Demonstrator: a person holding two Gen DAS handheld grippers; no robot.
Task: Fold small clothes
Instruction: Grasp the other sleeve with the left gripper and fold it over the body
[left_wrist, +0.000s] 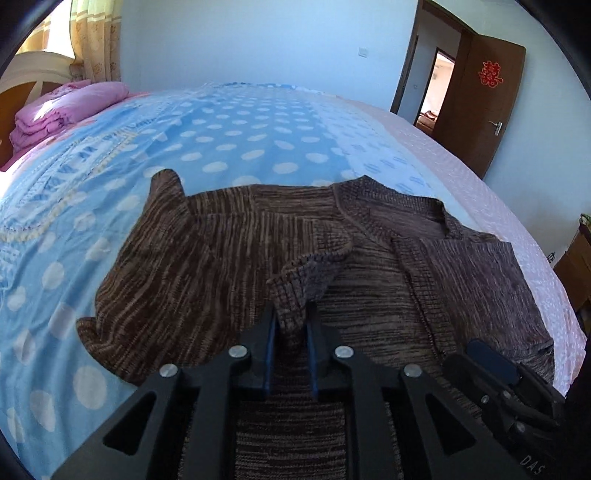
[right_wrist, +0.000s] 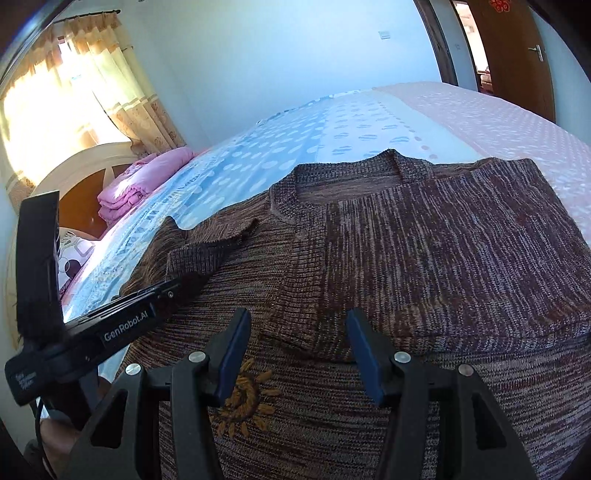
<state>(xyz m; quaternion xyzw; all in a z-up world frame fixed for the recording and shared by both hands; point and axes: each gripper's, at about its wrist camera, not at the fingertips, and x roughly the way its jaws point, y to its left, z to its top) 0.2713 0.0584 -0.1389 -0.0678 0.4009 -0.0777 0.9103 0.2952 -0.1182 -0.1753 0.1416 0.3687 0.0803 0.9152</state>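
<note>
A brown striped knit sweater (left_wrist: 388, 258) lies flat on the bed, neckline toward the far side. It also fills the right wrist view (right_wrist: 424, 258), where an orange sun motif (right_wrist: 242, 400) shows near the fingers. My left gripper (left_wrist: 290, 325) is shut on the sweater's sleeve cuff (left_wrist: 310, 269), holding it over the sweater's body. My right gripper (right_wrist: 295, 347) is open just above the sweater's front, with nothing between its jaws. The left gripper (right_wrist: 173, 286) shows in the right wrist view at the left, pinching the cuff (right_wrist: 207, 254).
The bed (left_wrist: 240, 129) has a blue sheet with white dots and a pale pink edge (left_wrist: 480, 177) on the right. Folded pink bedding (left_wrist: 55, 114) sits by the headboard. A brown door (left_wrist: 480, 110) stands open at the far right. Curtains (right_wrist: 74, 81) hang at the window.
</note>
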